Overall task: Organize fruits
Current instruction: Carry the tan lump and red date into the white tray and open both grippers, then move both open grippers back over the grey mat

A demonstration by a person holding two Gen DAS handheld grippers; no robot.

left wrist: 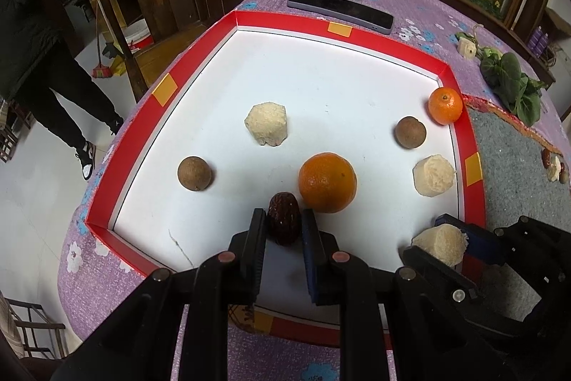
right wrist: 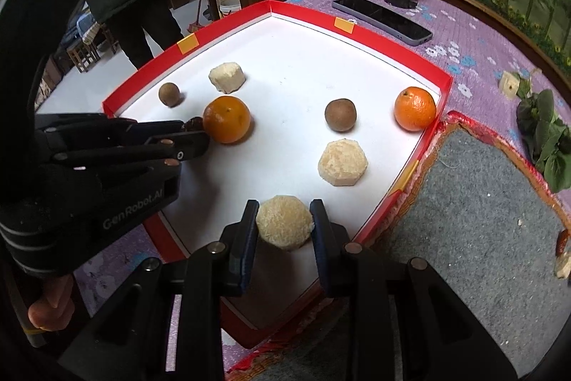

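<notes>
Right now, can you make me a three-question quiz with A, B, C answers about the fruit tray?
1. Where is the phone? A in the tray; B on the purple cloth behind the tray; C on the floor.
2. How many oranges are in the tray? A one; B two; C four.
3. What is the left gripper doing? A hanging open; B shut on the dark red date; C shut on an orange.

B: it lies past the red rim.
B: a big orange and a small orange.
B: both pads press the date.
</notes>
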